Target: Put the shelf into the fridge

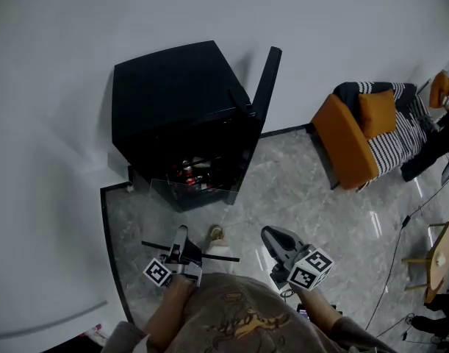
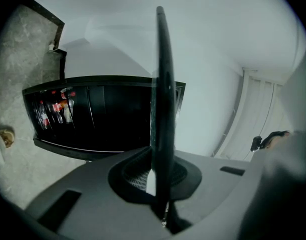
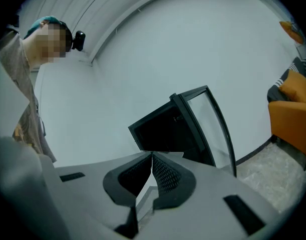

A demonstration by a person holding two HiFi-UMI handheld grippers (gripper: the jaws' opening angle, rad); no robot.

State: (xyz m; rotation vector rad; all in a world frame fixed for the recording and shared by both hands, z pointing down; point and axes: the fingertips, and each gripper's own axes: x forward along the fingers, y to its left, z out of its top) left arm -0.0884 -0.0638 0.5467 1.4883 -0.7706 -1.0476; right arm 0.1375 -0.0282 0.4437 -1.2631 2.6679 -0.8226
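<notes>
- The left gripper (image 2: 160,173) has its jaws pinching the shelf (image 2: 163,74) — a thin dark panel, seen edge-on, reaching out ahead of them.
- The right gripper (image 3: 151,156) has its jaws pressed together on nothing.
- The fridge (image 1: 176,98) stands ahead on the floor, its door (image 1: 265,85) swung wide and bottles (image 1: 192,173) low inside.
- To do this well, I'd carry the shelf level, square it to the opening and slide it in above the bottles — the free gripper could steady its far edge.

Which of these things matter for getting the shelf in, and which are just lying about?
In the job: shelf, left gripper shut on it, fridge, its open door.
Lying about: orange armchair, cushion, bottles in the fridge, small object on the floor.
</notes>
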